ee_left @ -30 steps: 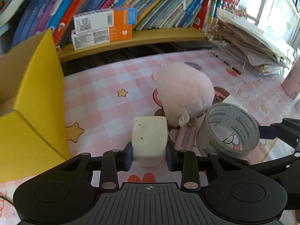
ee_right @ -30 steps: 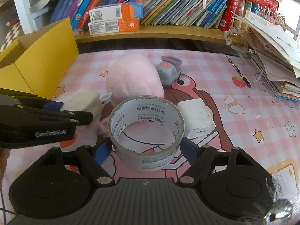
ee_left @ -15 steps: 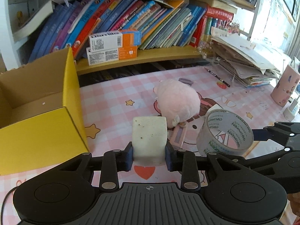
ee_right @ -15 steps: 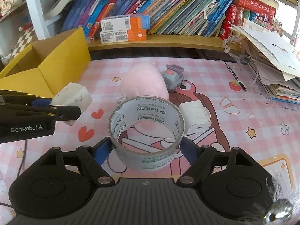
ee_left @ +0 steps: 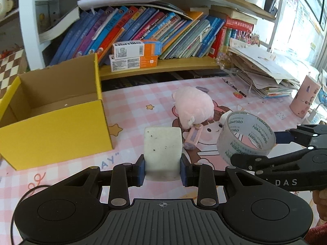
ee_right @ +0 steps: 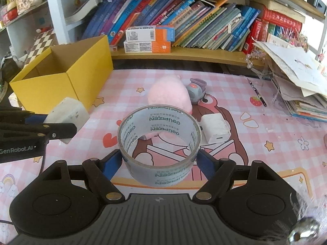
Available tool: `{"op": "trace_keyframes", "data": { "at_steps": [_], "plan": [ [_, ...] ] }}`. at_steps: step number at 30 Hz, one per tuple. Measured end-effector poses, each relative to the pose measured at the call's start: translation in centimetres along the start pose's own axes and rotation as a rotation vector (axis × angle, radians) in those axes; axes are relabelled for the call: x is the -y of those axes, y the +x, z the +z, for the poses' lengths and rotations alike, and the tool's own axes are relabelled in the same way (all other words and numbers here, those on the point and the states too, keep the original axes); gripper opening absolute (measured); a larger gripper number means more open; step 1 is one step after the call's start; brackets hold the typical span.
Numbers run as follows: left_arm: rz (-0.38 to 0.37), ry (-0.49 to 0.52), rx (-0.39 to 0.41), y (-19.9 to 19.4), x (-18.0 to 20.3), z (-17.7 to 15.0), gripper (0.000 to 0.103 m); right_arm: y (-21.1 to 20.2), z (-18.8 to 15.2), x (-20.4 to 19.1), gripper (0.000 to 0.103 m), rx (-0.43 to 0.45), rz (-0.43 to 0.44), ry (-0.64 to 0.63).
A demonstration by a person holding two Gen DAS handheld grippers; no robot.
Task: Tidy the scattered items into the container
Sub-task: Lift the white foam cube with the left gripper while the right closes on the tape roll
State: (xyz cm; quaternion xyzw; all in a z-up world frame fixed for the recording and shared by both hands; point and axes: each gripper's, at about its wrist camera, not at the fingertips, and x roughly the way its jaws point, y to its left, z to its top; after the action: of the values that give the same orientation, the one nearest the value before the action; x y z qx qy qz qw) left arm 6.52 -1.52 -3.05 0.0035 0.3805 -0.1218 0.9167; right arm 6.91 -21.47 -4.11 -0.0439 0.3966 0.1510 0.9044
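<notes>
Box (ee_left: 55, 130): open and yellow, on the bench, my left.
Tape (ee_right: 159, 143): my right tongs (ee_right: 160, 161) squeeze it, above the bench.
Block (ee_left: 162, 149): my left tongs (ee_left: 162, 170) pinch it.
Tip: I should clear the box wall, then drop.

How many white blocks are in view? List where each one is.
2. One white block is clamped in the left gripper. The other lies on the pink mat beside the pink plush. More may hide behind the plush.

The left gripper (ee_left: 162, 169), bottom centre, is clamped narrowly; the right gripper (ee_right: 160, 162), bottom centre, grips wide.
</notes>
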Motion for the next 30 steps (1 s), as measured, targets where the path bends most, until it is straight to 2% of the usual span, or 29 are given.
{"op": "trace_keyframes", "data": {
  "at_steps": [7, 30],
  "plan": [
    [0.017, -0.020, 0.040, -2.3, -0.6, -0.7, 0.031, -1.4, -0.2, -1.3, 0.078, 0.016, 0.008, -0.033],
    [0.077, -0.076, 0.097, -7.1, -3.1, -3.1, 0.031, -3.2, -0.9, -5.8, 0.078, 0.038, 0.042, -0.094]
  ]
}}
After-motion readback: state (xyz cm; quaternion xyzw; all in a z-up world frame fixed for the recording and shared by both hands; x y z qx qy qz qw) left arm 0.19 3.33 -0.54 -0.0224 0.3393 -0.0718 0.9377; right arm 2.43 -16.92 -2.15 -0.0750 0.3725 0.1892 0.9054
